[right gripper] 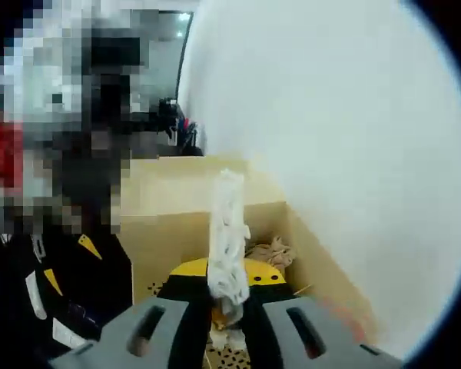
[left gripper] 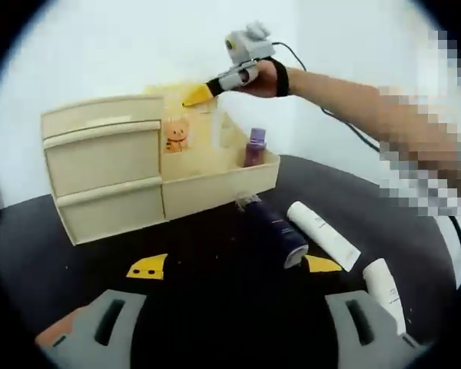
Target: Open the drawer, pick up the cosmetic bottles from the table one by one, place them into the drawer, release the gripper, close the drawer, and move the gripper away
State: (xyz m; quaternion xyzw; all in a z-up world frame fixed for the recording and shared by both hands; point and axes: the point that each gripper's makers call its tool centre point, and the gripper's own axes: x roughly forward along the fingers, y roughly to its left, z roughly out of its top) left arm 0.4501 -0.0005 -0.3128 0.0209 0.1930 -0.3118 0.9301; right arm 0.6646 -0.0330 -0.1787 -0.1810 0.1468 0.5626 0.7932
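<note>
Now | right claw [left gripper: 196, 95] over drawer [left gripper: 215, 173] | grips clear bottle [right gripper: 227, 238]

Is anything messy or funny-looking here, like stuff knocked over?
A little. The dark bottle and two white tubes lie flat on the black table instead of standing. The drawer hangs open with a purple bottle upright inside. Nothing looks spilled or broken.
</note>
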